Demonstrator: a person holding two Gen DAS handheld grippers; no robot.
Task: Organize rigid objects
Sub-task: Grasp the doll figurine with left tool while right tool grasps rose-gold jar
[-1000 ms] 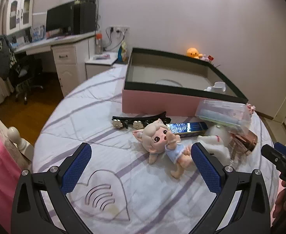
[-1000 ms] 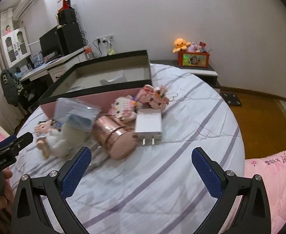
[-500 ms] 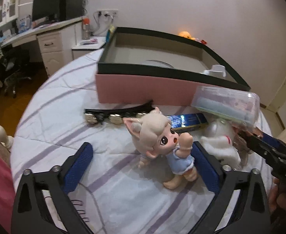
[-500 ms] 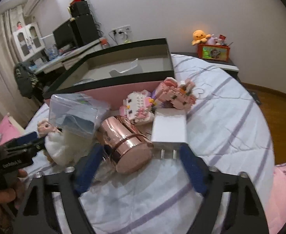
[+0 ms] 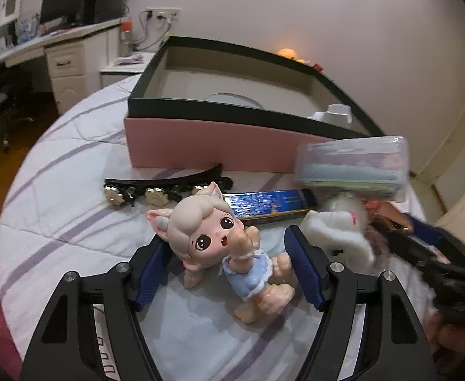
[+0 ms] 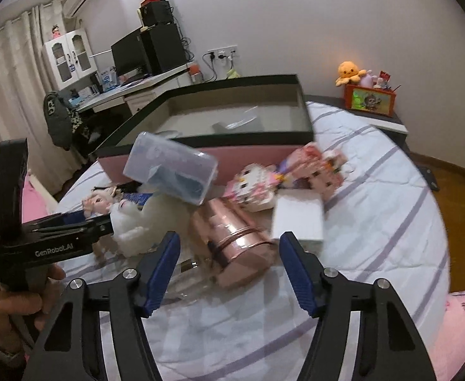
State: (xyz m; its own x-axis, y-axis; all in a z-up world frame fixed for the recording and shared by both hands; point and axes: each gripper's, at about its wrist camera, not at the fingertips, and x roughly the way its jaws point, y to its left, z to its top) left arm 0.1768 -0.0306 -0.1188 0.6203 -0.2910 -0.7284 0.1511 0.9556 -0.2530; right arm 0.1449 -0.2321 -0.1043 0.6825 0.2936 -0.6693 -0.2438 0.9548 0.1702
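Straddling a small doll (image 5: 223,247) with pink ears and a blue dress, the left hand-held gripper (image 5: 229,270) has just been closing; its blue pads flank the figure on the near part of the bed (image 5: 58,197), but whether they press on it I cannot tell. Beyond the doll lie a black hair clip (image 5: 166,187) and a blue flat pack (image 5: 270,204), and farther off the pink box (image 5: 200,146) with a dark rim stands open. From the right wrist, the right hand-held gripper (image 6: 229,270) has likewise been closing, its pads on either side of a copper-coloured cup (image 6: 235,244) lying on its side, apparently not yet pressing. A white charger (image 6: 299,219) sits just right of the cup, a clear plastic case (image 6: 172,168) rests on a white plush toy (image 6: 147,219) to the left.
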